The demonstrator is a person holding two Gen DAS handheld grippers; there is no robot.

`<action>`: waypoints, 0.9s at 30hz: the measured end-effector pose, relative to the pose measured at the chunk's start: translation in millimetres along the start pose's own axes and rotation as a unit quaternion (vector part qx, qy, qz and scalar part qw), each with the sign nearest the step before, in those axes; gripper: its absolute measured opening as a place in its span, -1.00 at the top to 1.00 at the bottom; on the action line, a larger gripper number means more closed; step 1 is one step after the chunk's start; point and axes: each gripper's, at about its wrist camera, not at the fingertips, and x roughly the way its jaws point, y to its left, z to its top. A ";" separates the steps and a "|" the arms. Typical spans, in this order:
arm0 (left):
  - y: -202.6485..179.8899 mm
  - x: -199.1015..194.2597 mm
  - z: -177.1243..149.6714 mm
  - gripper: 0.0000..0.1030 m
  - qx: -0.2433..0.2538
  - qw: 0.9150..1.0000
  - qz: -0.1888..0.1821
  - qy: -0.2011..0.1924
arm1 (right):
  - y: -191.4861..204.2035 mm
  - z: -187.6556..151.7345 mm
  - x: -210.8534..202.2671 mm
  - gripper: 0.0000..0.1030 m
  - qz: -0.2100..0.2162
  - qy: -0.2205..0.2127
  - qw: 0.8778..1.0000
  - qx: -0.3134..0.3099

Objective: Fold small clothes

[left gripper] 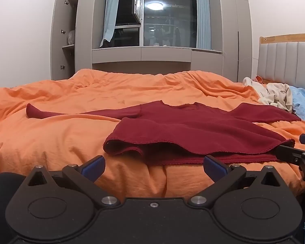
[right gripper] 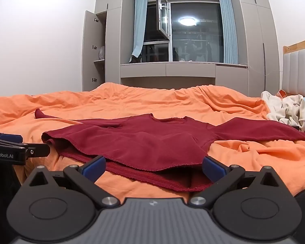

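Left gripper (left gripper: 153,167): jaws wide open, tilted slightly down at the hem
Right gripper (right gripper: 153,167): likewise
Red sweater (left gripper: 193,130): flat on bed (left gripper: 50,142)

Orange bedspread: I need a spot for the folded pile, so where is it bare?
The orange bedspread is bare left of the red top, below its long sleeve, and behind it toward the window. The right side by the headboard is crowded with cream clothes and a blue garment.
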 end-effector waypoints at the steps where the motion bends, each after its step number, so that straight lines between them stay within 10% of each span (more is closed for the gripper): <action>1: -0.3 0.1 -0.1 -0.99 0.000 1.000 0.000 0.001 | -0.1 0.4 -0.1 -1.00 0.000 0.000 1.000 0.000; 27: 0.1 2.6 -4.2 -0.99 -0.001 1.000 0.002 0.003 | 0.5 -0.2 -0.1 -1.00 0.000 0.000 1.000 -0.002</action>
